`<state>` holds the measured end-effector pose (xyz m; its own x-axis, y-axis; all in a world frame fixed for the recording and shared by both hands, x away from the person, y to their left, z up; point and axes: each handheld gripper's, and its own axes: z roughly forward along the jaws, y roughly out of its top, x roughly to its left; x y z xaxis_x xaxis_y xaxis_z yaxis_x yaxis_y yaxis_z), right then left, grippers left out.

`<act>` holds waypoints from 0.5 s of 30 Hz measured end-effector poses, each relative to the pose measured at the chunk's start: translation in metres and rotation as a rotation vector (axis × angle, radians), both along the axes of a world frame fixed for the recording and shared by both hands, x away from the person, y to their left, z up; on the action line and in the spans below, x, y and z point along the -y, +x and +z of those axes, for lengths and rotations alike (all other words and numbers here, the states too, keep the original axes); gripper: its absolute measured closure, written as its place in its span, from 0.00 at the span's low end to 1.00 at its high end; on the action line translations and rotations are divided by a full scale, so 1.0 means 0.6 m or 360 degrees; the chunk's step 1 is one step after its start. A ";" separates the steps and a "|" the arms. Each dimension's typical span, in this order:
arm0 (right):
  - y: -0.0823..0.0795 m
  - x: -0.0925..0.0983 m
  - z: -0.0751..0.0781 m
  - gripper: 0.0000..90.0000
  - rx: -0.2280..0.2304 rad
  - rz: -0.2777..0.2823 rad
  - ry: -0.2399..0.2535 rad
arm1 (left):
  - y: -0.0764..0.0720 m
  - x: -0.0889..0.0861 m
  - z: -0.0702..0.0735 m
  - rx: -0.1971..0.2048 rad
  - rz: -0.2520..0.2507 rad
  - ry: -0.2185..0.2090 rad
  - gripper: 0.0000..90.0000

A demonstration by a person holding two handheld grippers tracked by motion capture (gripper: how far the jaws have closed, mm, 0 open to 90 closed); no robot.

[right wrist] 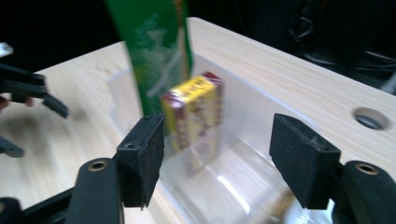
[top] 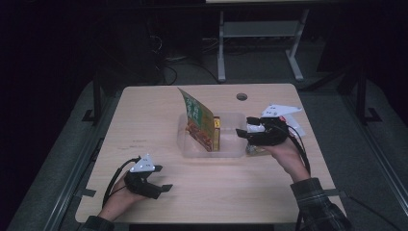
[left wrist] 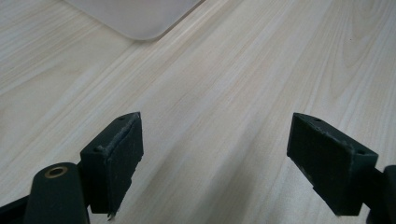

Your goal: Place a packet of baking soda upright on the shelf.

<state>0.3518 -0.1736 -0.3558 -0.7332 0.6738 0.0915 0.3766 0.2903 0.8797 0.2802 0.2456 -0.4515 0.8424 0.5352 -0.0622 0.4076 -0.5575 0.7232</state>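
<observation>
Boxes: I count two, a green box [top: 198,121] leaning and a yellow box [top: 217,133] upright, both inside the one clear bin [top: 231,150].
Left tool [top: 161,179]: spread, empty, over my worktop [top: 144,120].
Right tool [top: 242,133]: spread, empty, at the bin's right wall.

Left gripper [top: 161,179] low at near left, held by left hand [top: 120,197], forearm entering from near edge; jaws spread wide, nothing between them, pointing right and slightly far. Right gripper [top: 242,133] at right, mid-depth, gripped by right hand [top: 284,154], plaid sleeve behind; jaws point left, parted, pads clear, nothing clamped.
</observation>
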 end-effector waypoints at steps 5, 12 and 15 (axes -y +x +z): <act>0.018 0.039 -0.010 0.43 -0.0022 -0.0138 -0.0022 | 0.000 0.003 0.000 -0.0001 -0.0009 0.0004 0.20; 0.052 0.067 -0.033 0.61 -0.0063 -0.0313 -0.0078 | 0.000 0.006 -0.002 -0.0021 -0.0021 0.0019 0.20; 0.072 0.071 -0.046 0.79 -0.0108 -0.0365 -0.0104 | 0.000 0.008 -0.004 -0.0021 -0.0022 0.0012 0.20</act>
<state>0.3951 -0.2160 -0.3833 -0.5540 0.8281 0.0860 0.4966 0.2458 0.8324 0.2804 0.2410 -0.4539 0.8488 0.5241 -0.0695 0.4095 -0.5686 0.7134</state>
